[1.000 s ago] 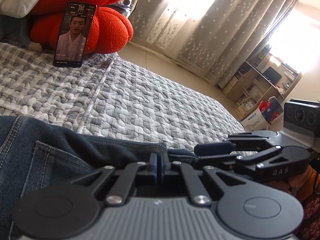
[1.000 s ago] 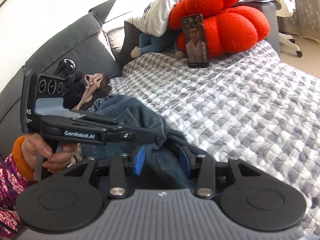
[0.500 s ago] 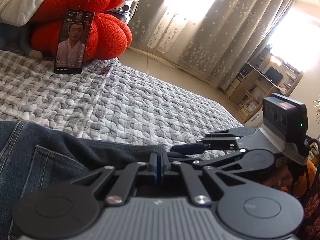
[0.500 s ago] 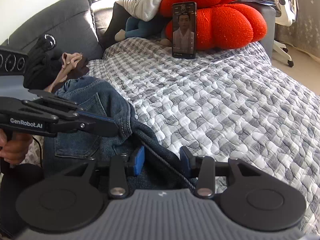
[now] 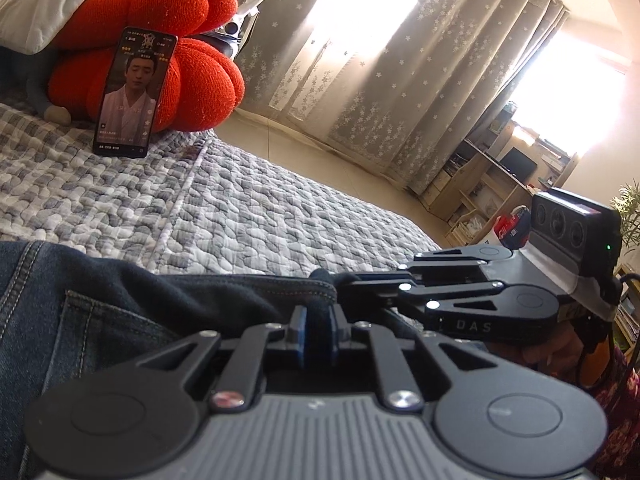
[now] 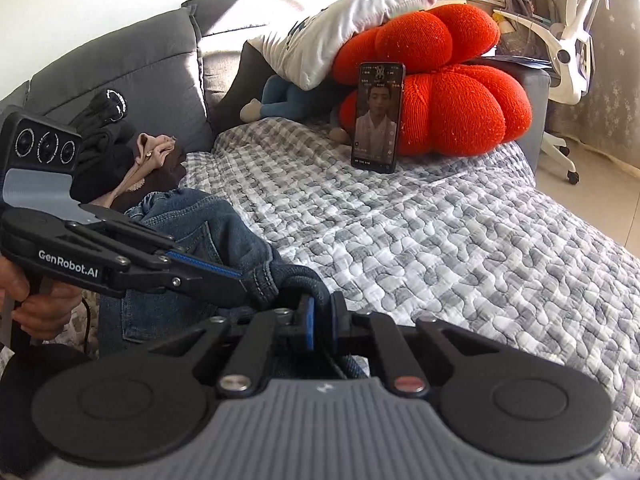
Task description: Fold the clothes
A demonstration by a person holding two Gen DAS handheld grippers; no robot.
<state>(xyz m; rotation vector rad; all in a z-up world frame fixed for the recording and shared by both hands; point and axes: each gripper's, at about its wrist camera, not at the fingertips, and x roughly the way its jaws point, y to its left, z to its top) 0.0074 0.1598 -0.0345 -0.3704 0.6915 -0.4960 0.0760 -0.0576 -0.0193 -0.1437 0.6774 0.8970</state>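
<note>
A pair of dark blue jeans (image 5: pixel 100 312) lies on the grey quilted sofa cover (image 5: pixel 248 216). My left gripper (image 5: pixel 315 330) is shut on the jeans' edge at the bottom centre of the left wrist view. My right gripper (image 6: pixel 320 322) is shut on the same denim edge (image 6: pixel 224 236) right beside it. In the right wrist view the left gripper (image 6: pixel 256 284) reaches in from the left and pinches the waistband. In the left wrist view the right gripper (image 5: pixel 340 280) comes in from the right, fingertips at the fabric.
A phone (image 6: pixel 376 116) playing video leans against a red pumpkin cushion (image 6: pixel 452 100), under a white pillow (image 6: pixel 340 28). A pile of dark and pink clothes (image 6: pixel 132 160) lies by the sofa back. A white office chair (image 6: pixel 572 44), curtains (image 5: pixel 400 80) and shelves (image 5: pixel 492 184) stand beyond the sofa.
My right gripper has closed on the jeans' edge; it was open before. Both grippers have drawn close together with the denim bunched between them.
</note>
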